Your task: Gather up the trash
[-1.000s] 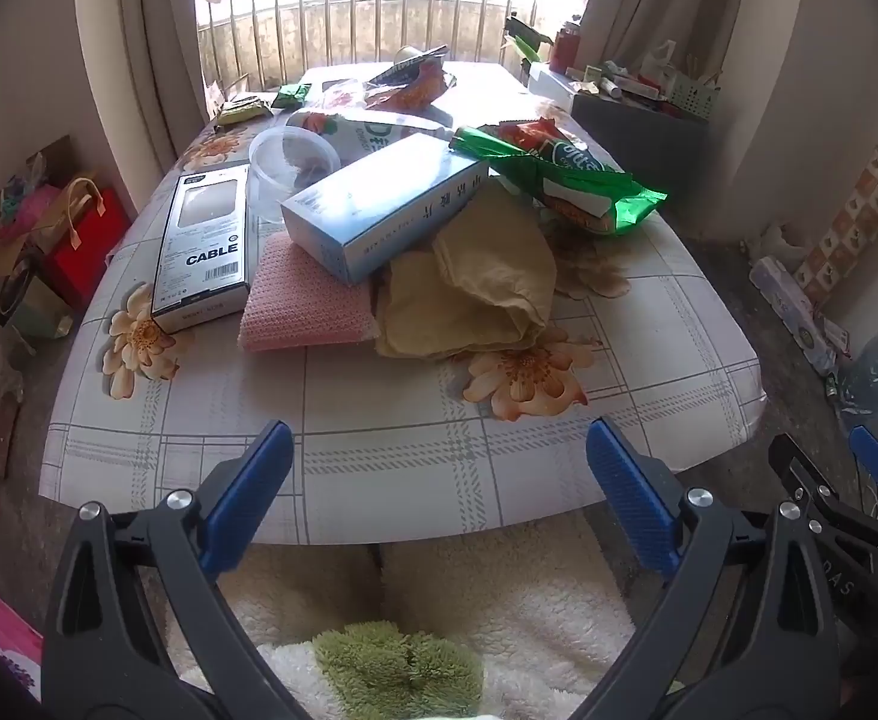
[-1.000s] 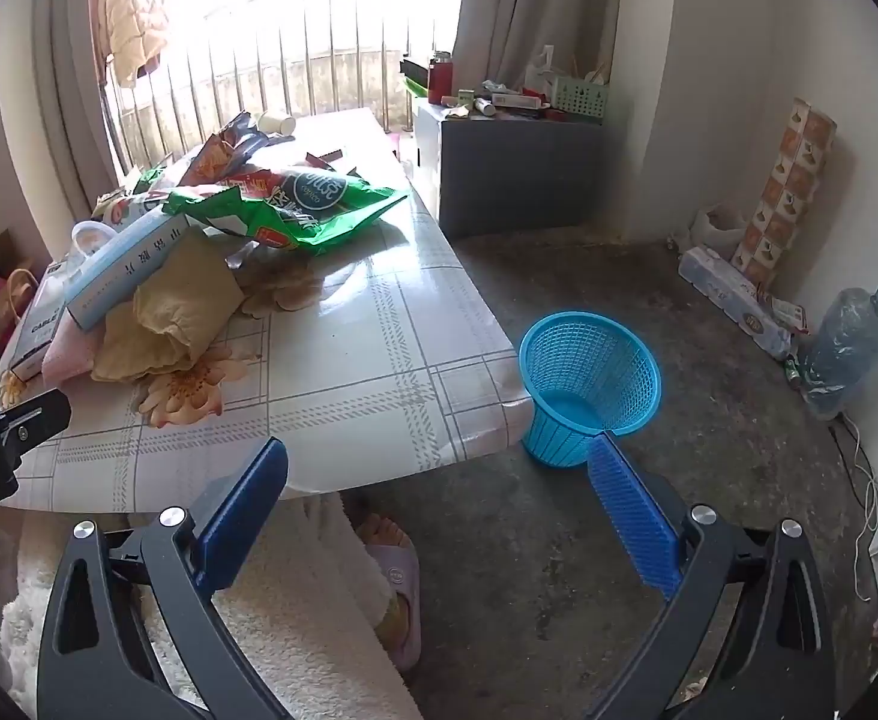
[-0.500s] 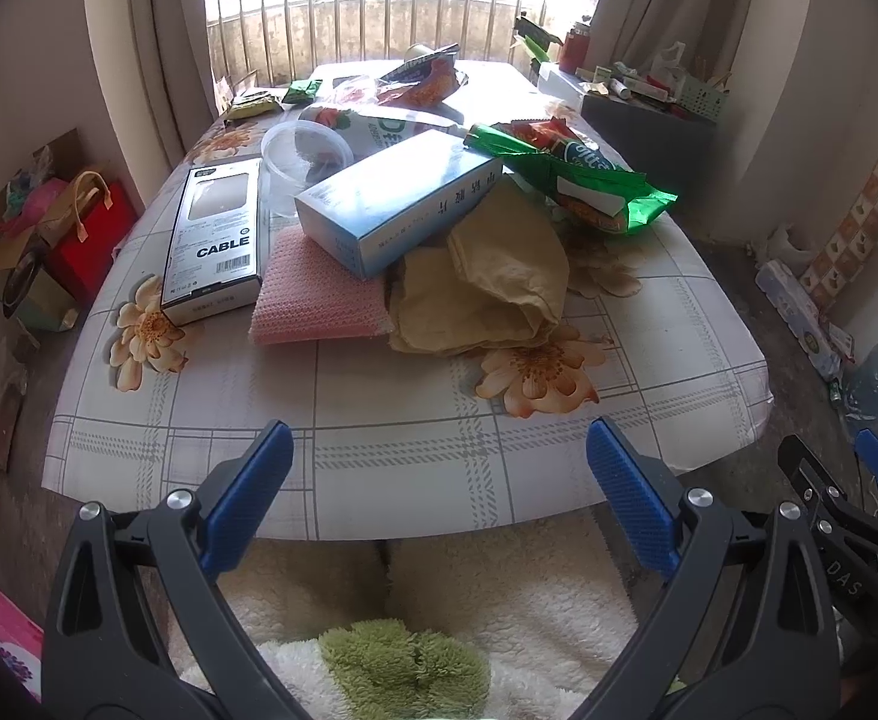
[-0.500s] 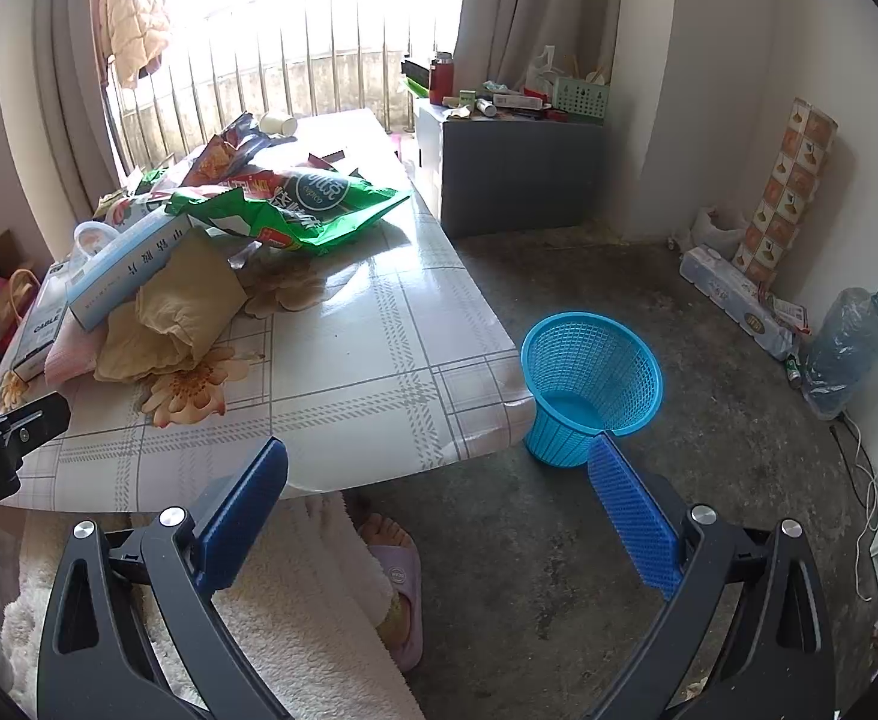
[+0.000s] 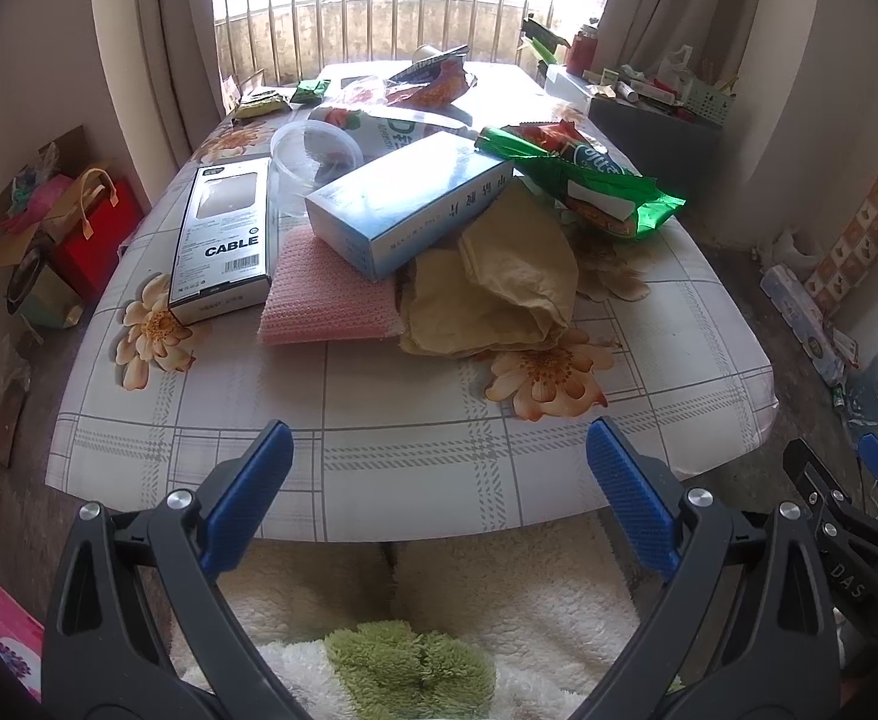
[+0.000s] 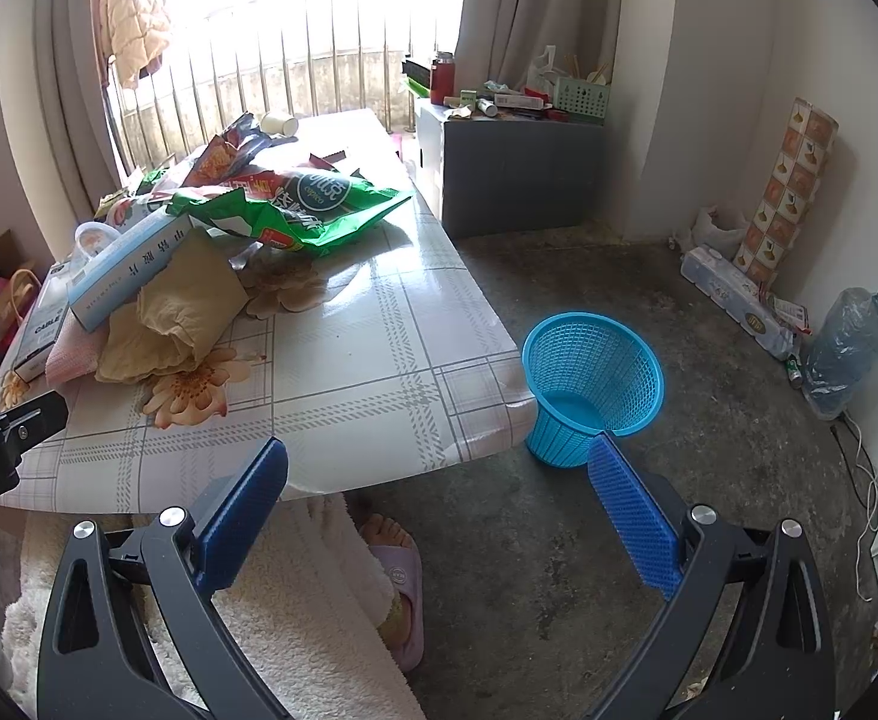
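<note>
Both the left gripper (image 5: 439, 498) and right gripper (image 6: 439, 498) gape wide, holding nothing. Trash, including the crumpled tan paper bag (image 5: 499, 294), crowds mid-frame on the table; the blue mesh plastic basket (image 6: 592, 384) stands right of centre on the floor. Pulling the bag might topple the pale blue cardboard box (image 5: 408, 204) resting on it.

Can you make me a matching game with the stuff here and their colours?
Things:
1. bin
2. chip bag
3. mat
4. cable box

Colours:
a. pink
b. black and white
c. blue
d. green

Pairs: 1-c, 2-d, 3-a, 4-b
</note>
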### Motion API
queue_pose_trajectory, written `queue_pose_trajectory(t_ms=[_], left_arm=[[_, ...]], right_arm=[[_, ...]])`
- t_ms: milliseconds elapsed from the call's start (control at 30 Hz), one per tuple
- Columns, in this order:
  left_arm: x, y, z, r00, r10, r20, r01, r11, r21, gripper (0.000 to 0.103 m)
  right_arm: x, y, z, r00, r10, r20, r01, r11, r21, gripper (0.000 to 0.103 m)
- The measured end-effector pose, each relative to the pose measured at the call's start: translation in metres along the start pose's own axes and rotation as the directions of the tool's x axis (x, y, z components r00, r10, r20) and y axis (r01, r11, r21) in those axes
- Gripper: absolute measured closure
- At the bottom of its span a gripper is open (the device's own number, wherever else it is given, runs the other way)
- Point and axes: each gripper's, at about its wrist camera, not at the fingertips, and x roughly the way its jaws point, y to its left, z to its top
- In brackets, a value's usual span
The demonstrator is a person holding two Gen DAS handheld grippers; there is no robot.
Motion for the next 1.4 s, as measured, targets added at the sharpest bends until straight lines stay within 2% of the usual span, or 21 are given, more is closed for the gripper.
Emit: queue_pose_trajectory(t_ms=[1400], left_arm=[[0.002,0.011,-0.002,1.000,0.021,-0.004,-0.021,1.000,-0.021,0.009]], right_arm=[[0.000,0.002,0.002,1.000,0.003,-0.002,-0.003,1.000,0.005,0.006]])
